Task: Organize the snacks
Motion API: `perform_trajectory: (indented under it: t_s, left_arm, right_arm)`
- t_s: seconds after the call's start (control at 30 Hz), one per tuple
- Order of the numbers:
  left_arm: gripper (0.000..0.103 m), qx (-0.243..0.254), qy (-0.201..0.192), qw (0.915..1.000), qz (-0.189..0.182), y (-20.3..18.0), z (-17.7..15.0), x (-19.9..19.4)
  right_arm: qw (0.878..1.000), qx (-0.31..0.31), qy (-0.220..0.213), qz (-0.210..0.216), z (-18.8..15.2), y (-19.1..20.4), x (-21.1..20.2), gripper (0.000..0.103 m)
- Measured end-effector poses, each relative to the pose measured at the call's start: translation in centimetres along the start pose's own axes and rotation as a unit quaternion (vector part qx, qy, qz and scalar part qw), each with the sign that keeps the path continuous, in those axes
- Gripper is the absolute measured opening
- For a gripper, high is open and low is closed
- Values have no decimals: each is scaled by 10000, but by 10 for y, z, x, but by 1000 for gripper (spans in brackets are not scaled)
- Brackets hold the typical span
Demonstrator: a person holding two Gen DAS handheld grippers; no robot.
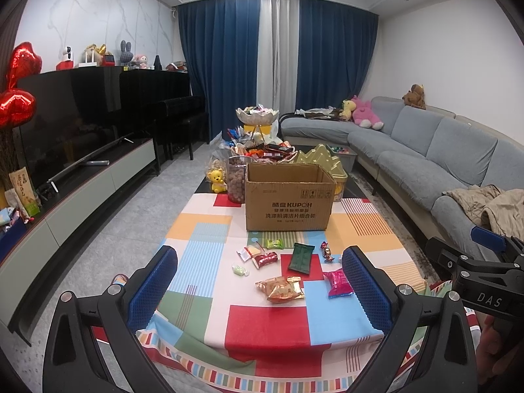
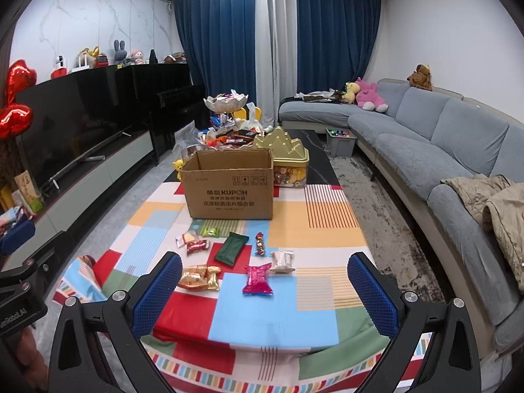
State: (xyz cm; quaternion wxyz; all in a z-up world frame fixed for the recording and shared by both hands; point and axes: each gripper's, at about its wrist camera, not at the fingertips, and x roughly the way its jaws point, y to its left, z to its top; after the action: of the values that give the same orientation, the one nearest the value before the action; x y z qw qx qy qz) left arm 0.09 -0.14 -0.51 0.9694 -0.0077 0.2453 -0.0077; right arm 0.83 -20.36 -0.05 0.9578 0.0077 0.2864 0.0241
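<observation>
right gripper [image 2: 265, 290]: jaws wide apart, nothing between the blue pads [image 2: 160, 291], low in frame
table [image 2: 330, 216]: colour-block cloth, frame centre
cardboard box [image 2: 229, 193]: open top, upright, mid-frame
gold tin [image 2: 288, 160]: just right of box, behind it
loose snacks: pink packet [image 2: 258, 280], gold packet [image 2: 198, 278], green packet [image 2: 231, 249], near the cloth's front edge
left gripper [image 2: 23, 281]: partly visible, lower left edge
sofa [image 2: 425, 150]: grey, right side

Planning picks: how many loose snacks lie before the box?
9, before the box: orange, green, red, dark green, twist, pale green, gold, pink, white. Others may be hidden.
</observation>
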Motion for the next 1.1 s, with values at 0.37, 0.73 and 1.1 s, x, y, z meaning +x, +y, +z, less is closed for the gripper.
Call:
perform_trajectory:
  t_s: [0.37, 0.73, 1.1]
  left_arm:
    - [102, 5, 11, 10000, -8, 1, 0, -1]
    - [102, 5, 12, 10000, -1, 1, 0, -1]
    - [102, 8, 16, 10000, -2, 1, 1, -1]
  right_arm:
    - [10000, 30, 6, -6, 0, -2, 0, 102]
    - [10000, 31, 13, -7, 1, -3, -1, 102]
    - [10000, 32, 4, -8, 1, -4, -1, 102]
